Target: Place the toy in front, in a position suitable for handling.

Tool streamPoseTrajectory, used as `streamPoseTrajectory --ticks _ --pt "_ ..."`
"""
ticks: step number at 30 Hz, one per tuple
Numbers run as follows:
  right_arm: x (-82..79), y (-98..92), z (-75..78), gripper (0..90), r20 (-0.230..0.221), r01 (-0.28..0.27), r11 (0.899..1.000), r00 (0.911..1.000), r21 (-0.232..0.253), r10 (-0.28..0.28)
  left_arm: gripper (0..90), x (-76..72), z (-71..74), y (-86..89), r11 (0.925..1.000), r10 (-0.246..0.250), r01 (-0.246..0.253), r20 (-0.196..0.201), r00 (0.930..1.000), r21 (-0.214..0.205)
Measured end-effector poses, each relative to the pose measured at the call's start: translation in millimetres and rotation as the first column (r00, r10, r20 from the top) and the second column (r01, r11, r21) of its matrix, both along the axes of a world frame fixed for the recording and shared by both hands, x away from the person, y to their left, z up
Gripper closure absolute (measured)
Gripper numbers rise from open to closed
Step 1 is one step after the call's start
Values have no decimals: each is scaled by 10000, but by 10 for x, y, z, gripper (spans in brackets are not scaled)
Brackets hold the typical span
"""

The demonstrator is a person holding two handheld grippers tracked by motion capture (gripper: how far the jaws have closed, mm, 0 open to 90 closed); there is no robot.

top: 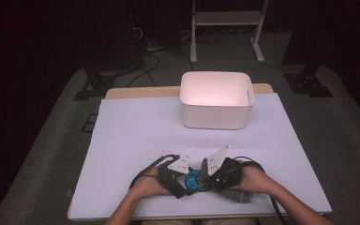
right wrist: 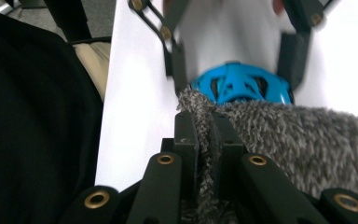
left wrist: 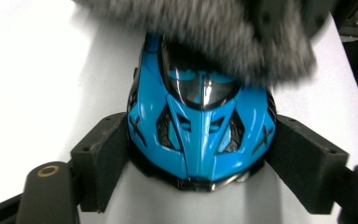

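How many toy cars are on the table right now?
1: the blue toy car sits at the table's near edge between the left gripper jaws, with the grey cloth over its far end. The white bin's inside isn't fully visible.

Grey fuzzy cloth point(left wrist: 205, 35) drapes over blue toy car point(left wrist: 200, 135).

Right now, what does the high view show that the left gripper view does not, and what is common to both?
High view alone: the white bin at the table's far side and the person's hands.

Left gripper view alone: the left gripper clamping the blue toy car by its sides, and the windscreen detail.

Both: the car, the grey fuzzy cloth over it, and the white tabletop.
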State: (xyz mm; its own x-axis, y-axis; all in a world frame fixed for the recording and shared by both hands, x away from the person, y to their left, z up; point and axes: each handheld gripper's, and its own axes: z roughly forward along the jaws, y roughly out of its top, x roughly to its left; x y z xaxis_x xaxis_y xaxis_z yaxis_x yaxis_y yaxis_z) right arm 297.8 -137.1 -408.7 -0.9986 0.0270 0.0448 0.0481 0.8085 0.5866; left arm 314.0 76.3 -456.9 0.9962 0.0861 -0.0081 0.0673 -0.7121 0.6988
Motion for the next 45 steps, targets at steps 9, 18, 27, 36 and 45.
streamPoseTrajectory --ticks 9,18,27,36,45 --pt "1 -578 63 822 56 1384 9898 9903 330 -1387 226 -6 -2 -4 10000 96 -96 95 9999 2" --pt "91 -463 43 822 38 1264 9913 9919 355 -1266 226 -7 -9 -13 9999 3 -1 162 9999 -108" --pt "357 90 -1 823 132 680 9970 9976 374 -685 232 -11 -15 -10 9999 -32 35 177 9998 -164" --pt "514 -78 -37 824 -312 1087 9938 9937 232 -1080 250 -2 -14 -1 9998 -131 134 176 9998 -169" --pt "367 -532 26 823 -83 1731 9849 9849 13 -1731 250 -4 -15 -1 9998 -109 112 162 9998 -179"
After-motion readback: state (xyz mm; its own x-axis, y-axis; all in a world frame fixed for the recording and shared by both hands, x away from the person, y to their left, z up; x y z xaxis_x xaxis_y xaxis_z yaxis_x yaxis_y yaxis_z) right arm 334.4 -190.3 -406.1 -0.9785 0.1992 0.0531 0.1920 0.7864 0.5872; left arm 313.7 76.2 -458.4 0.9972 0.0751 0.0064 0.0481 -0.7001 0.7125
